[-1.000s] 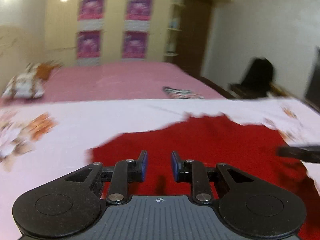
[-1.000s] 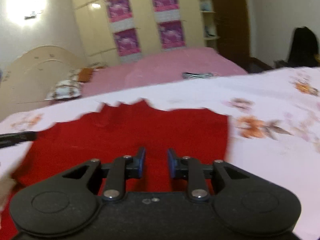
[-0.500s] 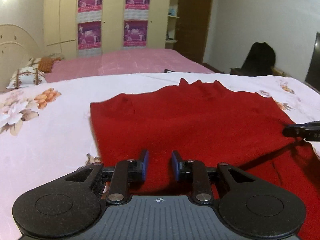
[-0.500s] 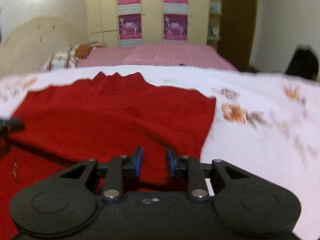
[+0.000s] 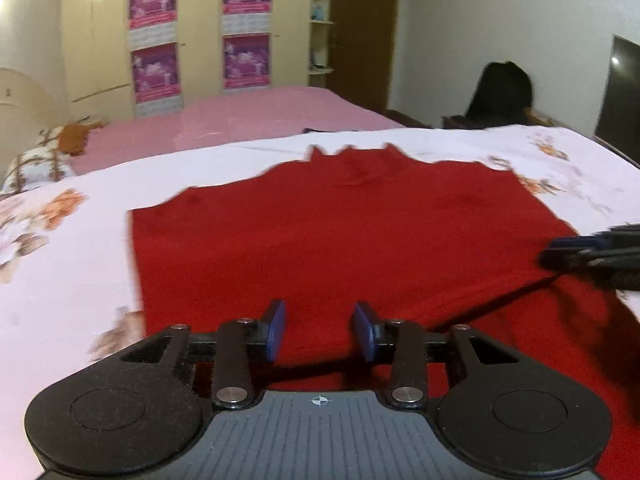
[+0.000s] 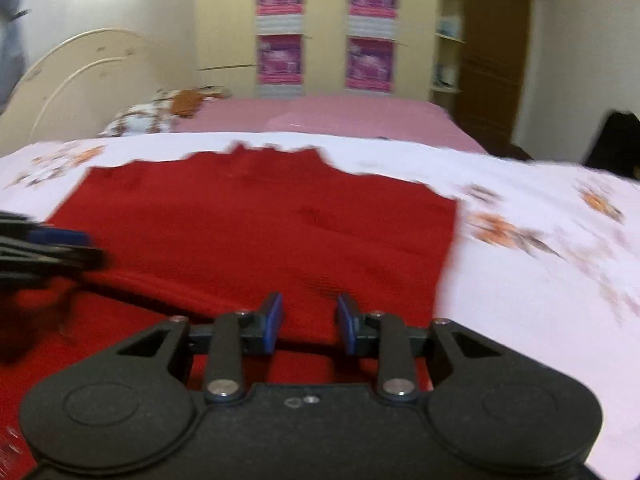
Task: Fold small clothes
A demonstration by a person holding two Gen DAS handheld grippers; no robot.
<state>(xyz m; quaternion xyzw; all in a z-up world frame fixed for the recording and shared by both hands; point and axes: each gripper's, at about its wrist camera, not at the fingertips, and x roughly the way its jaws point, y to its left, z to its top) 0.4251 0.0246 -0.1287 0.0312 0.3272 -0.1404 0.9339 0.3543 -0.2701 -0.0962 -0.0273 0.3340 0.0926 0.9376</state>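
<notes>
A bedroom with a cream wardrobe (image 5: 188,36) carrying four purple posters fills the top of both views, a pink bed (image 5: 240,120) below it and a flowered pillow (image 5: 36,160) at the left edge. Nearer, a white floral bedsheet (image 5: 68,256) covers the bed on which the work goes on. The red garment (image 5: 340,232) lies flat across the middle of the left wrist view, its jagged collar toward the top; a folded edge runs diagonally across its lower right part.

The left claw (image 5: 320,330) sits at bottom centre over the red cloth, its jaws opening, blue pads apart and not pressing the fabric. The right claw (image 6: 307,322) is at bottom centre of its own view, jaws likewise opening over the garment's (image 6: 260,220) fold line. Each claw shows blurred at the other view's side edge.
</notes>
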